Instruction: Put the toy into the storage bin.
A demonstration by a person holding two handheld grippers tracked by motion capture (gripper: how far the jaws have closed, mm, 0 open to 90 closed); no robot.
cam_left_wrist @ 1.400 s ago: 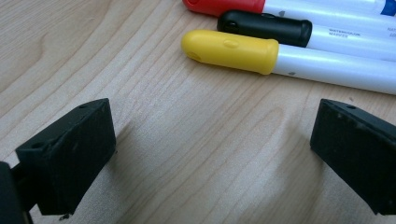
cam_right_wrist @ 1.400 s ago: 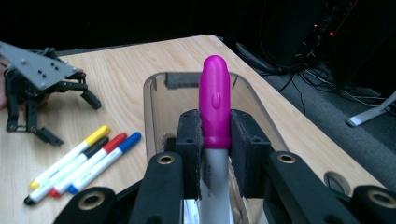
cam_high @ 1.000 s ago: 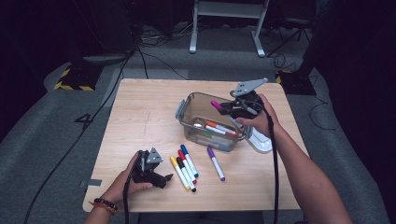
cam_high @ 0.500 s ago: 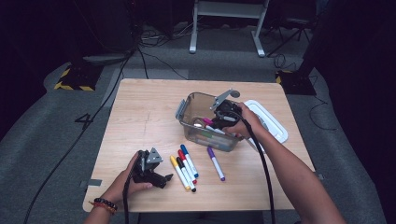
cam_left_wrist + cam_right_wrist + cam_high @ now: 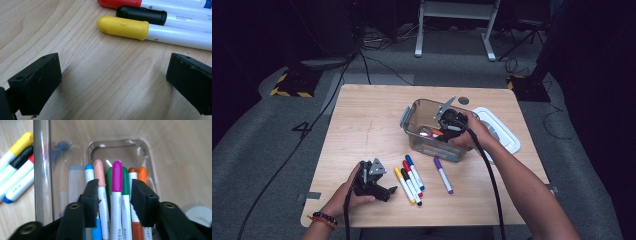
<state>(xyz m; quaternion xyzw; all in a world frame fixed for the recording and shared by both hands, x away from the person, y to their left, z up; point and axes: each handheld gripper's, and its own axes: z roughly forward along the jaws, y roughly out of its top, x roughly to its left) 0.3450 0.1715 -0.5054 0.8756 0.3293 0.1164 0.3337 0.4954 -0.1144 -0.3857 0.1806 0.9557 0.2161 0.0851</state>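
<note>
My right hand-held gripper [image 5: 446,131] hangs over the clear plastic storage box [image 5: 412,121] at the middle of the light wooden worktop [image 5: 362,120], its jaws pointing down into the box. The right gripper view tells me what the high view cannot: the jaws are spread, standing to either side of a magenta-capped white marker [image 5: 116,192] that lies among other markers on the box floor, with a peach-capped marker [image 5: 100,182] and a green-capped marker [image 5: 125,187] close against it. Neither pad presses the magenta-capped marker; there is a gap on both sides. An orange-capped marker [image 5: 142,173] and a light-blue-capped marker [image 5: 89,171] lie further out in the same bunch.

From the high view I see the white rectangular lid [image 5: 504,131] lying flat on the worktop just right of the box, partly behind my right hand.

My left hand-held gripper [image 5: 387,192] rests low at the near left of the worktop, its jaws spread wide with only bare wood between them in the left gripper view. Just past its tips lie a yellow-capped white marker [image 5: 152,32], a black-capped marker [image 5: 160,18] and a red-capped marker [image 5: 140,3] side by side. The high view adds a blue-capped marker [image 5: 414,171] on the far side of that row and a purple-capped marker [image 5: 443,174] lying apart to their right, near the box.
</note>
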